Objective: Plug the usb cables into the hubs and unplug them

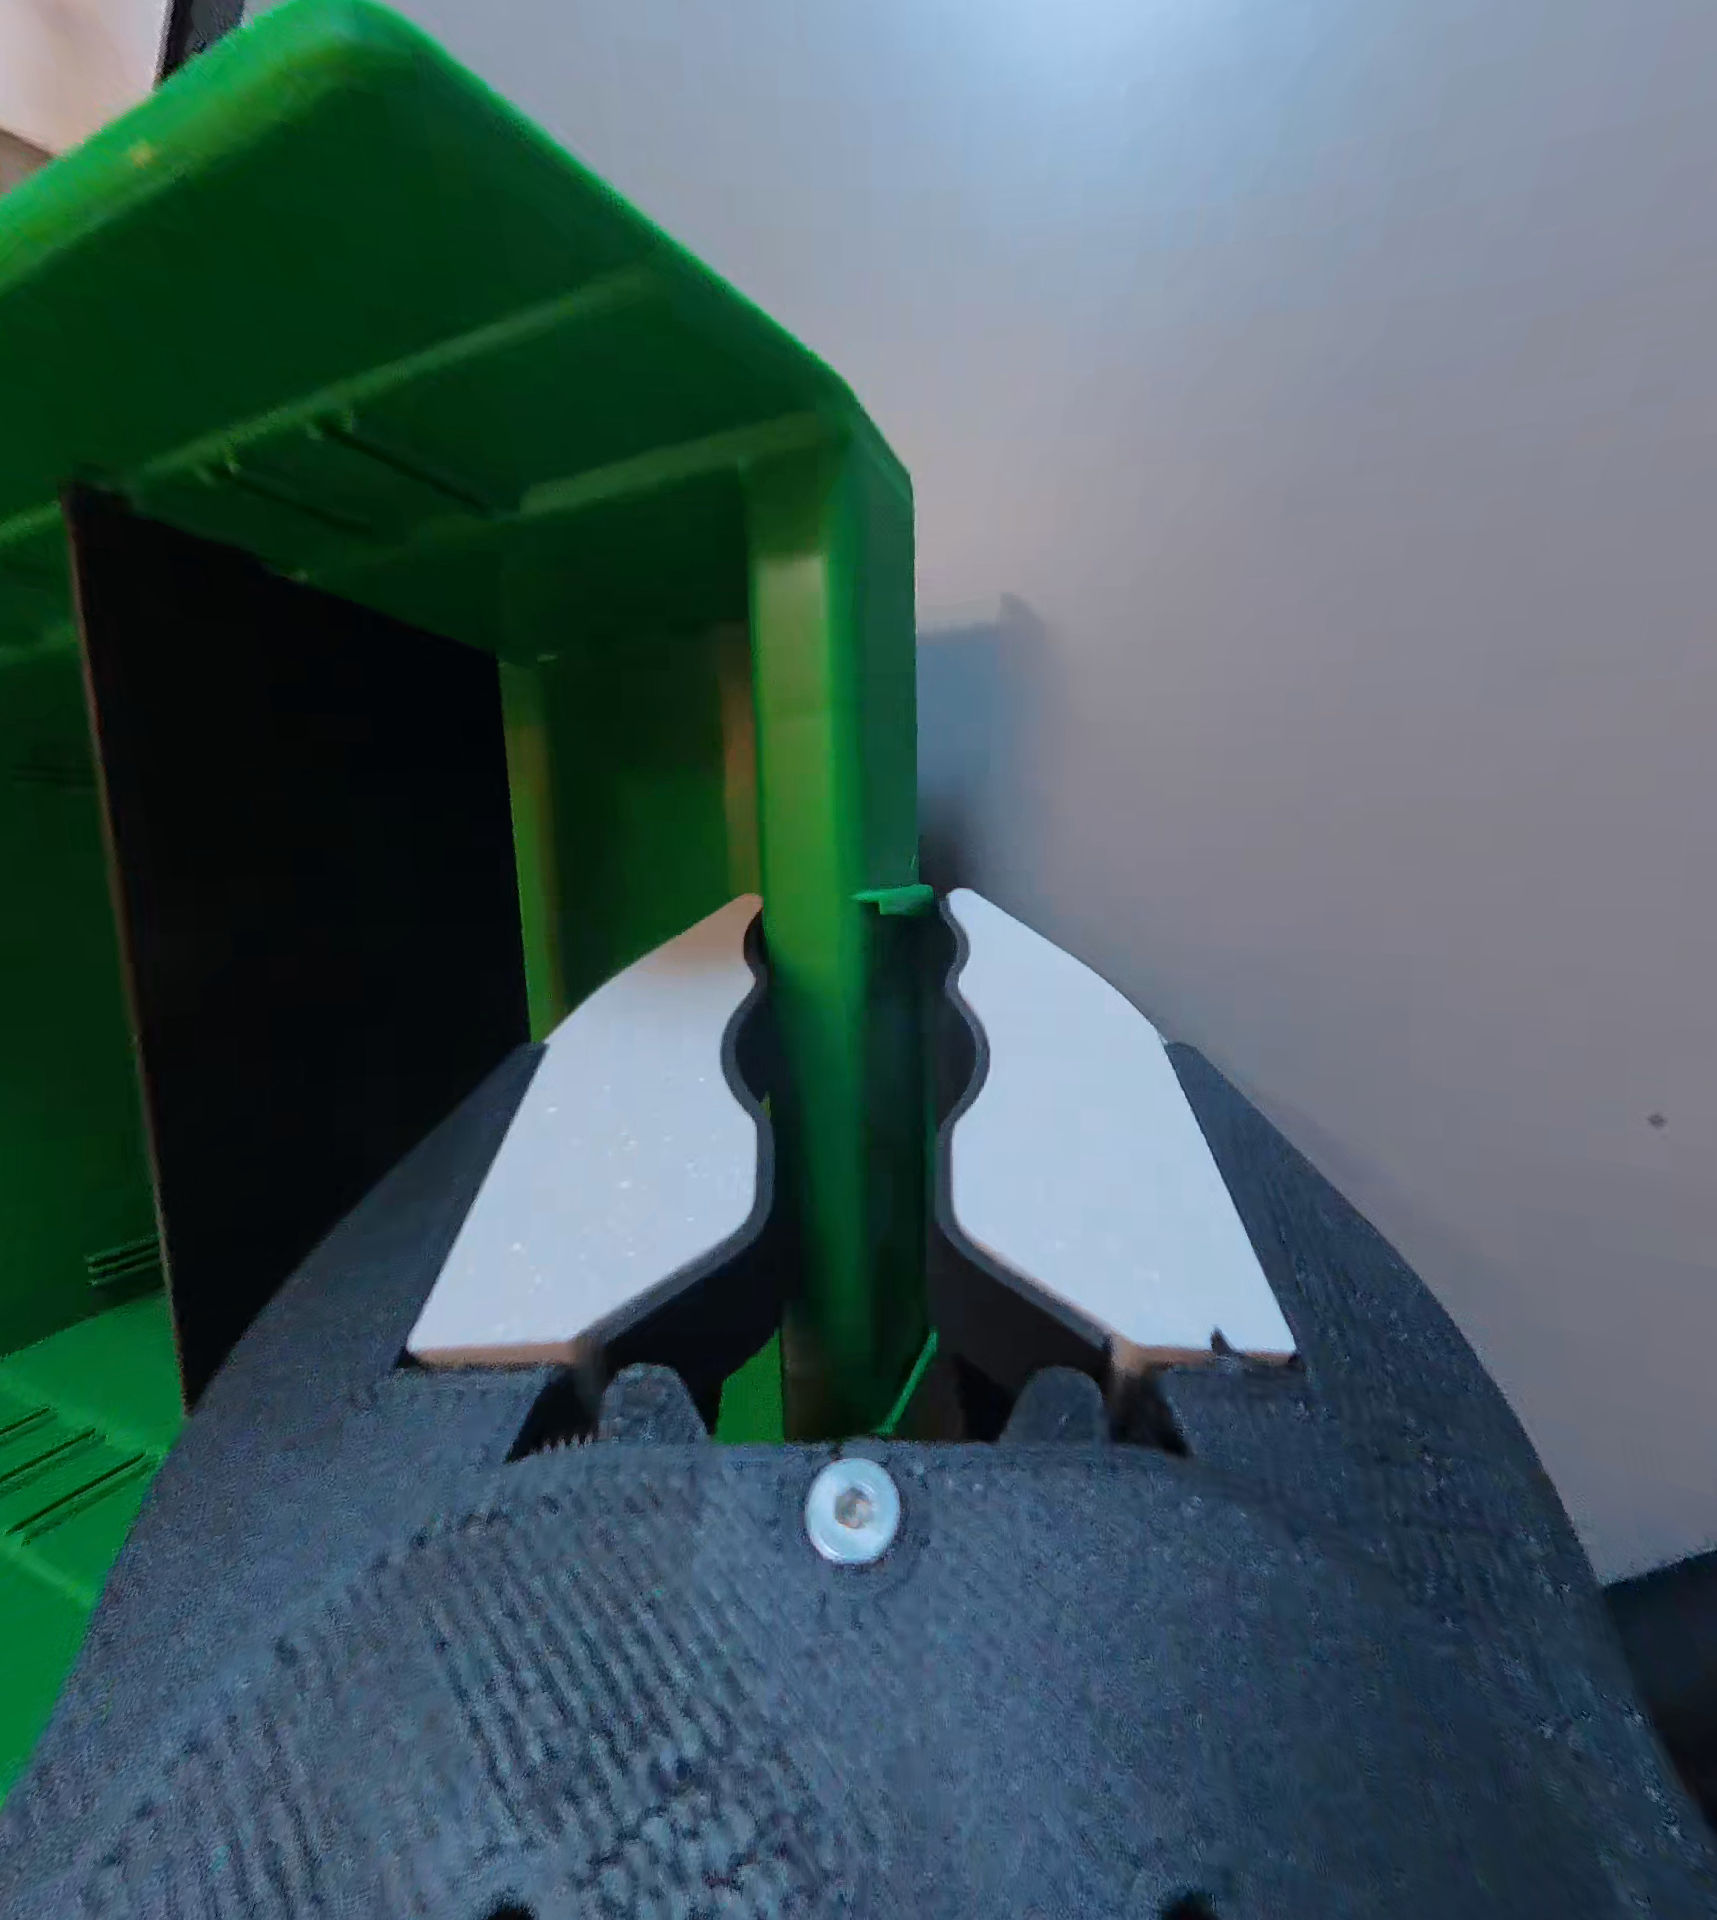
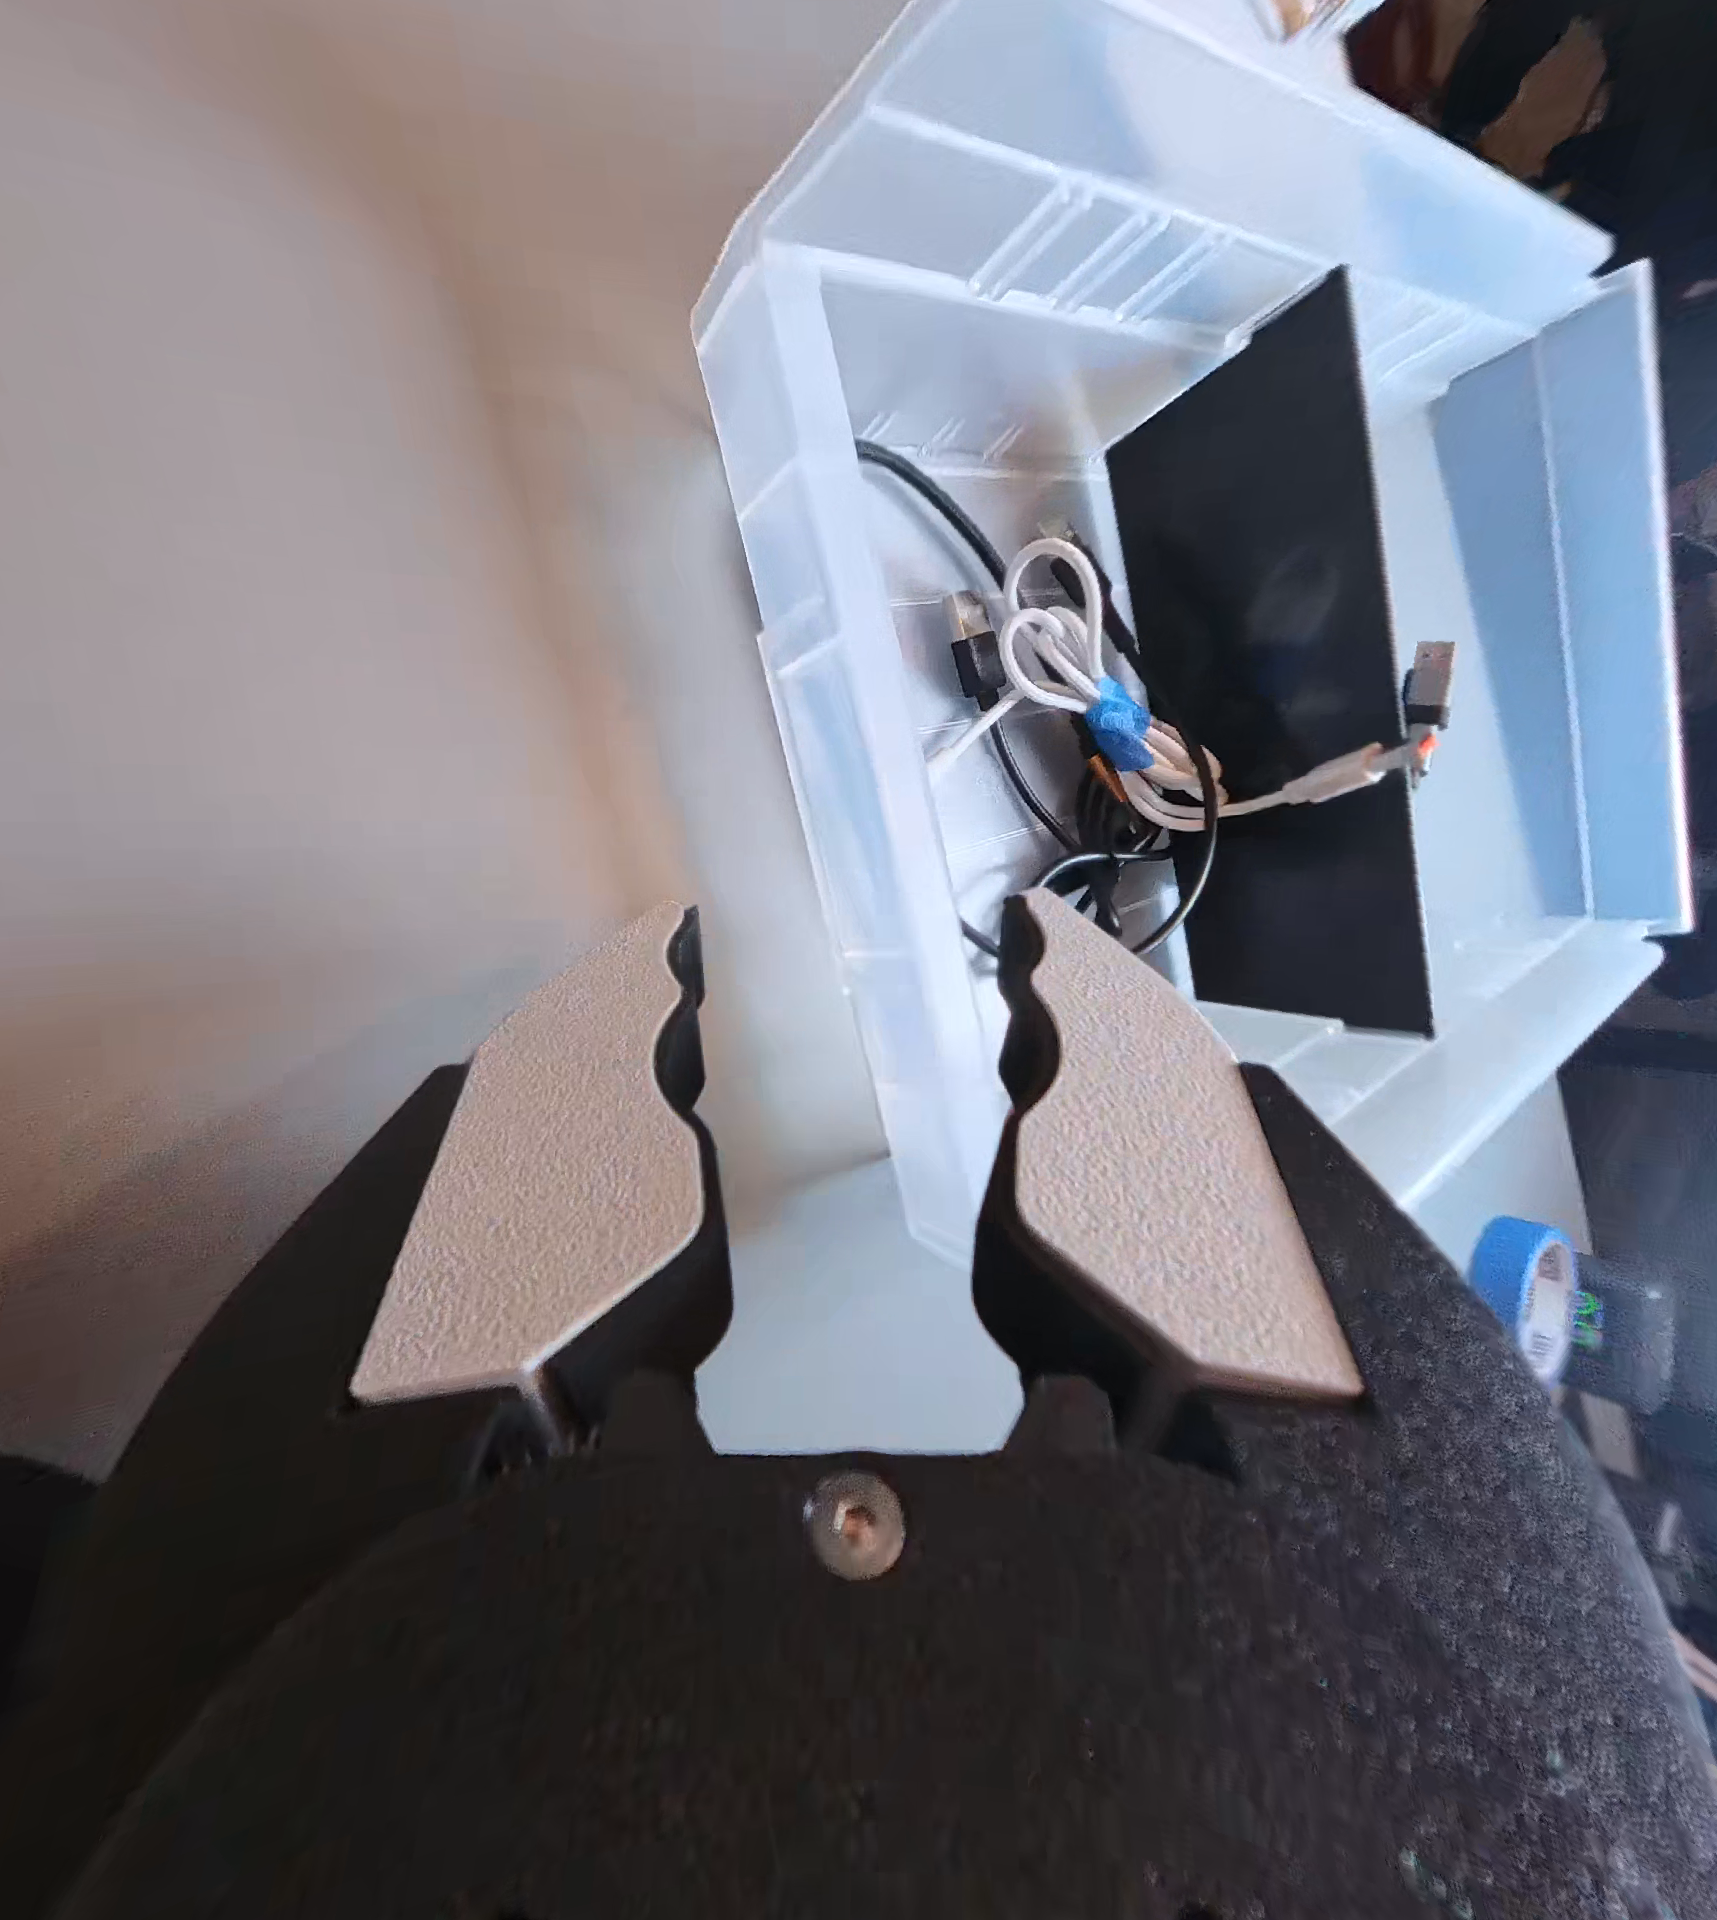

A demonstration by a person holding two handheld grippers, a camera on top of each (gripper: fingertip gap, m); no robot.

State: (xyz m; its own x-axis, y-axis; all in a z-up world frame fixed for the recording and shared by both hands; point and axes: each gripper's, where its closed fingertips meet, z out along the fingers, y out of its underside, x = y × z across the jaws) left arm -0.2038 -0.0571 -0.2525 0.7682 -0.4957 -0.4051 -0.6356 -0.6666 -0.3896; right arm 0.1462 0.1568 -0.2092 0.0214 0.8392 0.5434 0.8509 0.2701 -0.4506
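In the left wrist view, my left gripper (image 1: 849,914) is shut on the upright wall of a green plastic bin (image 1: 366,364), which fills the left of the view. A black panel (image 1: 314,883) stands inside it. In the right wrist view, my right gripper (image 2: 849,925) is closed over the rim and side wall of a clear plastic bin (image 2: 1093,187), which is tilted. Inside lie a white USB cable bundle (image 2: 1072,665) bound with blue tape, a black cable (image 2: 937,520) with a USB plug (image 2: 968,644), and another plug (image 2: 1430,686) past a black divider (image 2: 1280,644). No hub shows.
A pale wall (image 1: 1353,520) lies behind the green bin and another pale surface (image 2: 262,520) left of the clear bin. A blue tape roll (image 2: 1519,1278) sits at the right, with dark clutter behind it. Across from one pair of fingers to the other is roughly 40 cm. From the right gripper's tips to the plug (image 2: 1430,686) is close to 25 cm.
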